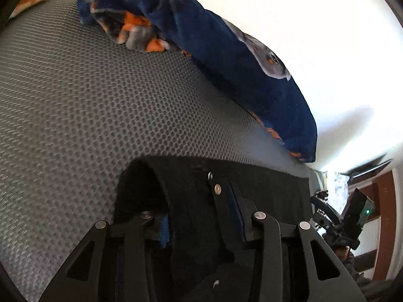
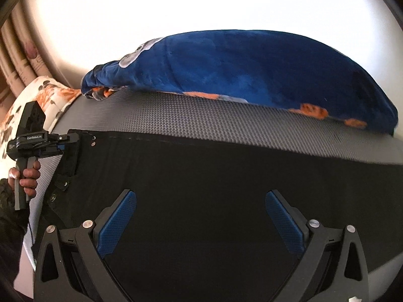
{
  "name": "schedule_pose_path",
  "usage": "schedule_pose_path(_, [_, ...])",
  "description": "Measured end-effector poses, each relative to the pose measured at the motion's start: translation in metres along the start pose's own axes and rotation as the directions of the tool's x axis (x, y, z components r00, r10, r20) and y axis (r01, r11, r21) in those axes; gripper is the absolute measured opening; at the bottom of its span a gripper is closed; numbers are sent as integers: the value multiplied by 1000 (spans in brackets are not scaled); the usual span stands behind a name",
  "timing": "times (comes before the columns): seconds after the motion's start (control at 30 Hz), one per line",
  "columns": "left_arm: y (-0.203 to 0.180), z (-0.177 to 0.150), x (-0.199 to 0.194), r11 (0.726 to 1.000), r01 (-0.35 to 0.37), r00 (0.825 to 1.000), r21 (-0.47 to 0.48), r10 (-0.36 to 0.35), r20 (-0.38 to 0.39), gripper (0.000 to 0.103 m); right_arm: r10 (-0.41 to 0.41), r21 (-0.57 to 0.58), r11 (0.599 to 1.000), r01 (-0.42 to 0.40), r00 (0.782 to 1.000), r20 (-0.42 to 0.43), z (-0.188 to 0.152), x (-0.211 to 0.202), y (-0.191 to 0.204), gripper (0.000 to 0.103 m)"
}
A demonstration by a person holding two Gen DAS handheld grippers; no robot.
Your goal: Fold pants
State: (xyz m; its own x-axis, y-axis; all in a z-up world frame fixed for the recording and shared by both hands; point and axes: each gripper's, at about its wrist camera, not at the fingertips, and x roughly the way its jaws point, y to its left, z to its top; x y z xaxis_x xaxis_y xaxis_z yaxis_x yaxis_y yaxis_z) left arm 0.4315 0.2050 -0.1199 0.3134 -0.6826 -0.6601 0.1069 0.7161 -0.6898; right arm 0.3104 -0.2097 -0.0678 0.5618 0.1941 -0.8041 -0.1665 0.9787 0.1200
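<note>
Left wrist view: left tool (image 1: 201,209) pinched onto the waistband end of the black pants (image 1: 264,191), cloth bunched between the fingers beside the rivets. Lying on a grey honeycomb mat (image 1: 88,100), blue blanket (image 1: 226,58) beyond.

Right wrist view: right tool (image 2: 201,222) spread wide, poised over the middle of the pants (image 2: 214,176), no cloth between the blue pads (image 2: 118,224). Long axis running left to right across the view, waist at the left under the left tool (image 2: 64,143), legs off to the right. Flat, dark, mostly smooth; likely limp.
</note>
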Motion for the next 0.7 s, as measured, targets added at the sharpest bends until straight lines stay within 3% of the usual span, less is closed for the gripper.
schedule_pose_path(0.17, [-4,8,14,995,-10,999,-97,15,50,40,38,-81,996,-37,999,2,15,11,1,102])
schedule_pose_path(0.27, [-17,3,15,996,-32,995,-87,40,88,37,62,-127,990,-63,998,-8,27,19,-3,102])
schedule_pose_path(0.33, [-31,-2,12,997,-78,990,-25,81,120,15,75,-153,985,-77,997,-18,34,24,-7,102])
schedule_pose_path(0.37, [-36,-4,9,996,-86,988,-7,86,128,11,83,-159,983,-87,996,-28,37,28,-10,102])
schedule_pose_path(0.5, [-53,-15,-12,1000,25,984,13,-27,177,9,121,-179,975,-133,990,-77,49,42,-20,102])
schedule_pose_path(0.7, [-92,-43,-51,977,142,962,162,-175,211,9,189,-278,931,-237,964,-189,70,63,-20,101])
